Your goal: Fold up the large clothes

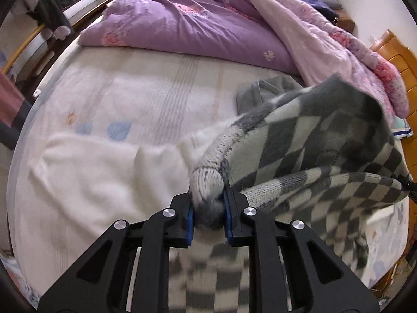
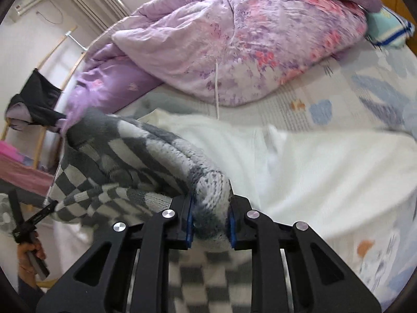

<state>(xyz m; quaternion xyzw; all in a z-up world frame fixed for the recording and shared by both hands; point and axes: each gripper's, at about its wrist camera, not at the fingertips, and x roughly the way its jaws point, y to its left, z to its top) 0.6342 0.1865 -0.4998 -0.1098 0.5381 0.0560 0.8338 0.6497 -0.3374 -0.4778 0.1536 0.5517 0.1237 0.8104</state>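
A grey and cream checkered knit sweater (image 1: 320, 140) hangs lifted above the bed, stretched between both grippers. My left gripper (image 1: 208, 203) is shut on a bunched knit edge of it. My right gripper (image 2: 210, 208) is shut on another bunched edge of the same sweater (image 2: 125, 151). A white garment (image 1: 104, 167) lies flat on the mattress beneath; it also shows in the right wrist view (image 2: 325, 167). A grey piece of fabric (image 1: 265, 88) lies behind the sweater.
A purple quilt (image 1: 187, 26) and a pink floral quilt (image 2: 250, 41) are piled at the far side of the bed. A wooden headboard (image 1: 401, 62) stands at the right. A rack with dark clothes (image 2: 36, 104) stands beside the bed. The left gripper's handle and hand (image 2: 28, 237) show at lower left.
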